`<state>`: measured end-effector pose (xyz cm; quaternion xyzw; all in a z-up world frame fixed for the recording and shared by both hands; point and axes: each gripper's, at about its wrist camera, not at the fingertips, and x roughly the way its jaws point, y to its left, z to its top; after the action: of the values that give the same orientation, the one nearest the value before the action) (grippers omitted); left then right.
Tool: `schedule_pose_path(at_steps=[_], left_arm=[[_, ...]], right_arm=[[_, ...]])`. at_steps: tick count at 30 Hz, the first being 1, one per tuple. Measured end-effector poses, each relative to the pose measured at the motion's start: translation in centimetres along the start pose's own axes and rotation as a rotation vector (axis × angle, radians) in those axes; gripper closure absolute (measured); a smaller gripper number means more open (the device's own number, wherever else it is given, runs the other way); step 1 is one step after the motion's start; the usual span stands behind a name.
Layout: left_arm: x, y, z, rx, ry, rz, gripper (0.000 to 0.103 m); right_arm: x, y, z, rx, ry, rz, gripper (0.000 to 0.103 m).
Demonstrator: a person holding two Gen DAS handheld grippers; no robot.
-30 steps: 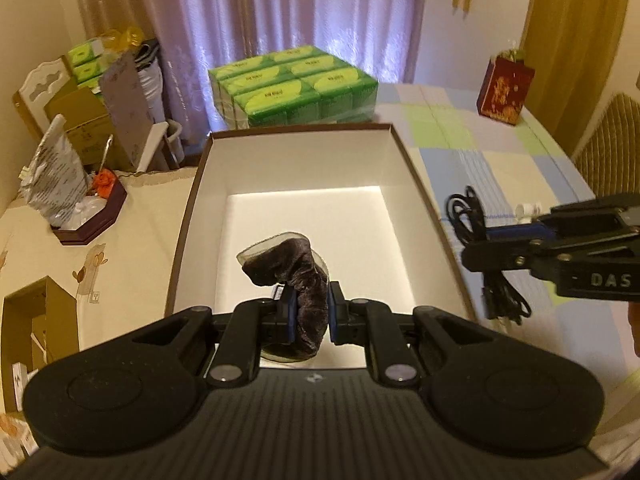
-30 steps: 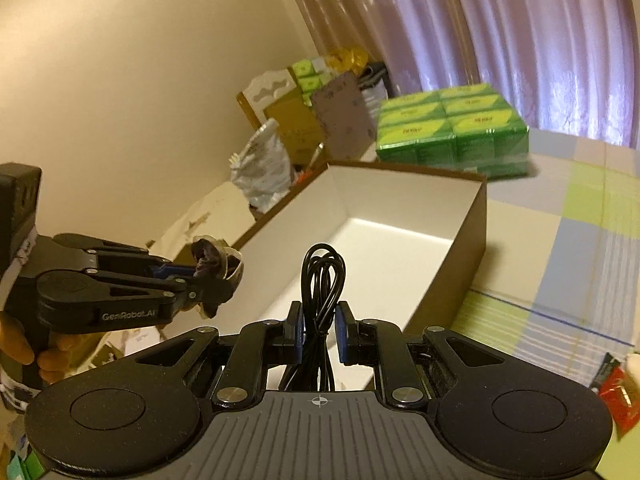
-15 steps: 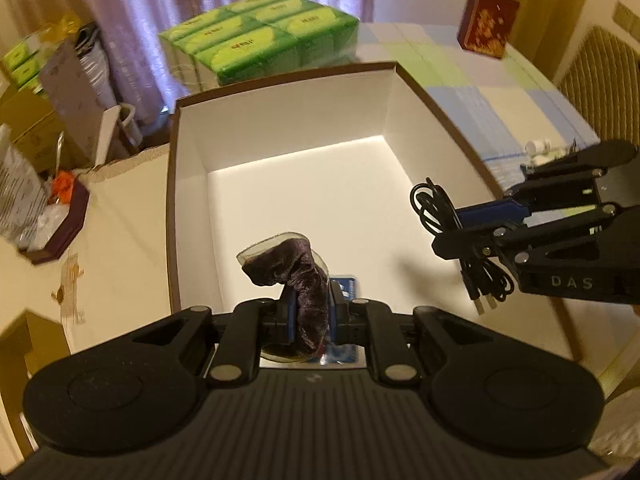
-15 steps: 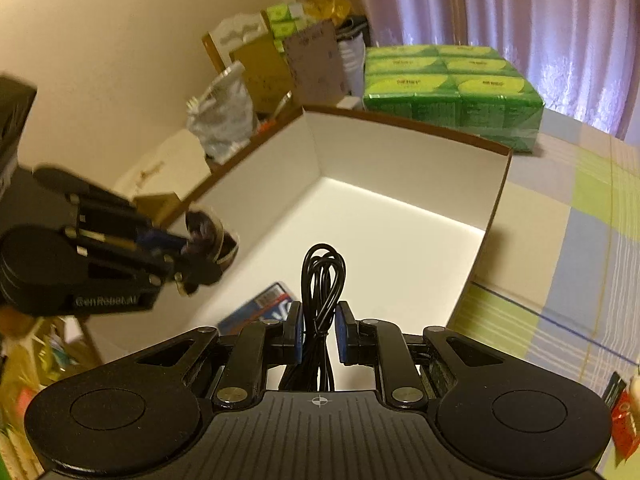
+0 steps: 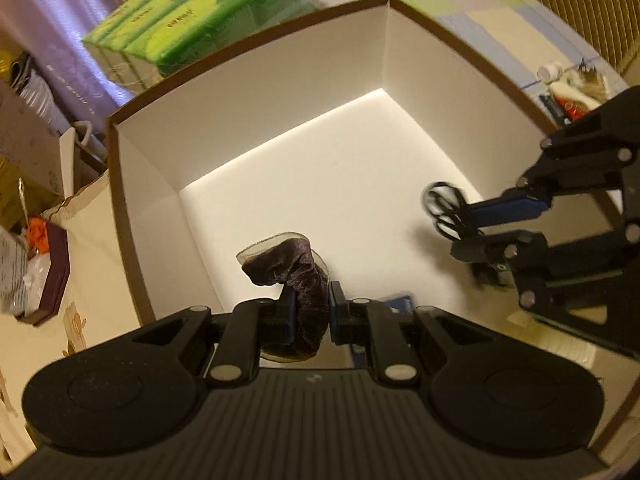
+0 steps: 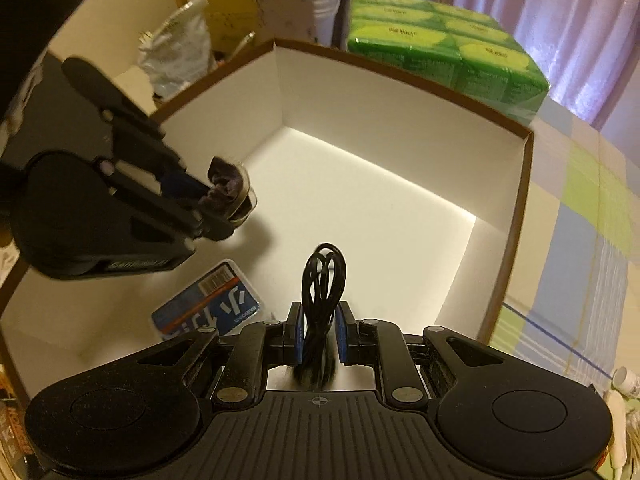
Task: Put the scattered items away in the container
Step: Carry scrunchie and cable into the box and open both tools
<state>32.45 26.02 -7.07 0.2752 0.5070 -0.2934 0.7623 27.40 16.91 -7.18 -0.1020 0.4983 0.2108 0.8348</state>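
Observation:
A white box with a brown rim fills both views. My left gripper is shut on a dark purple velvet scrunchie and hangs inside the box over its near left part. The same gripper and the scrunchie appear at the left of the right wrist view. My right gripper is shut on a coiled black cable, also down inside the box; it appears in the left wrist view with the cable loops. A blue packet lies on the box floor.
A green pack of tissue boxes stands behind the box. Small items, a white bottle among them, lie on the checked tablecloth to the right. Bags and cartons crowd the far left. A dark tray sits left of the box.
Both grippers have moved forward and down from above the rim into the box, each still holding its item. The blue packet on the floor has come into view.

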Motion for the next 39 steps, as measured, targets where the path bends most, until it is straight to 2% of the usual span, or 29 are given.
schedule_pose_path(at_steps=[6,14,16,17,18,20,21,26,31,34,36,38,39], left_arm=[[1.9,0.2,0.5,0.071,0.049,-0.007,0.09],[3.2,0.6,0.5,0.081,0.069,-0.024,0.086],[3.3,0.6,0.5,0.084,0.07,-0.019,0.082],[3.2,0.6,0.5,0.085,0.069,-0.017,0.075],[3.2,0.7,0.5,0.083,0.068,-0.016,0.062],[3.0,0.8,0.4,0.079,0.057,-0.008,0.048],[2.9,0.8,0.4,0.08,0.052,-0.014,0.045],[2.2,0.4,0.2,0.101,0.039,-0.01,0.032],[1.5,0.3,-0.1,0.098,0.027,-0.002,0.027],[0.7,0.0,-0.2,0.095,0.015,0.015,0.017],[0.2,0.1,-0.3,0.088,0.003,0.023,0.015],[-0.2,0.0,-0.6,0.085,0.004,0.033,0.015],[-0.4,-0.1,-0.7,0.086,0.002,0.047,0.014]], right_arm=[[1.2,0.5,0.1,0.014,0.033,-0.022,0.085],[1.3,0.2,0.4,0.013,0.018,-0.027,0.084],[1.2,0.1,0.5,0.013,0.013,-0.02,0.084],[1.1,0.0,0.5,0.012,0.009,-0.016,0.084],[0.8,0.2,0.3,0.012,0.006,-0.013,0.084],[0.3,0.4,0.0,0.01,0.0,-0.009,0.084],[0.3,0.5,0.1,0.007,-0.007,-0.009,0.084],[-0.3,0.7,-0.2,0.005,-0.03,-0.002,0.084],[-1.3,0.8,-0.6,0.002,-0.049,0.009,0.084],[-2.0,0.9,-0.8,0.0,-0.061,0.022,0.084],[-2.6,1.0,-1.0,0.003,-0.071,0.034,0.083],[-3.2,1.1,-1.2,0.007,-0.084,0.022,0.027],[-3.7,1.3,-1.4,-0.001,-0.111,-0.026,0.014]])
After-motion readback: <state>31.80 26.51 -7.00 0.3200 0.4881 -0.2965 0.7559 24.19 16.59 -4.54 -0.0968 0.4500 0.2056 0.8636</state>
